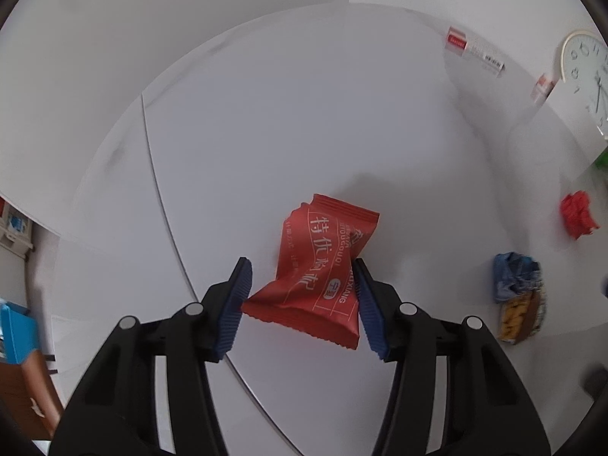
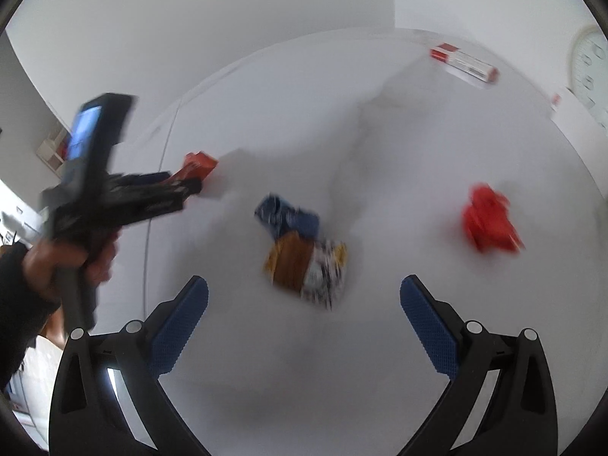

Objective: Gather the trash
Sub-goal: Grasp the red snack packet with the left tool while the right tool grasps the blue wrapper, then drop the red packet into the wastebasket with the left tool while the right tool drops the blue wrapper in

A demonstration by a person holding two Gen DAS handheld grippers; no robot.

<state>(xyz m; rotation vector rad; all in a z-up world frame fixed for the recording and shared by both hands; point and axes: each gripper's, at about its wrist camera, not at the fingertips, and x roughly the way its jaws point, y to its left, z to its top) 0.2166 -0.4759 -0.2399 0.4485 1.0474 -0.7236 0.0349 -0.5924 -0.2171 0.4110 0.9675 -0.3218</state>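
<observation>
A red snack wrapper (image 1: 323, 269) with white Chinese print lies on the white table between the blue pads of my left gripper (image 1: 302, 279). The jaws stand apart around it; the right pad touches its edge, the left pad is just clear. In the right wrist view the left gripper (image 2: 193, 186) shows at the left with the wrapper (image 2: 199, 163) at its tips. My right gripper (image 2: 304, 296) is wide open and empty above a crumpled blue and brown snack bag (image 2: 300, 250). A crumpled red wrapper (image 2: 488, 218) lies to the right.
A red and white box (image 2: 463, 62) lies at the table's far edge. A white clock (image 1: 587, 76) leans at the far right. The blue and brown bag (image 1: 518, 296) and the crumpled red wrapper (image 1: 577, 214) show right of the left gripper. A table seam (image 1: 167, 205) runs on the left.
</observation>
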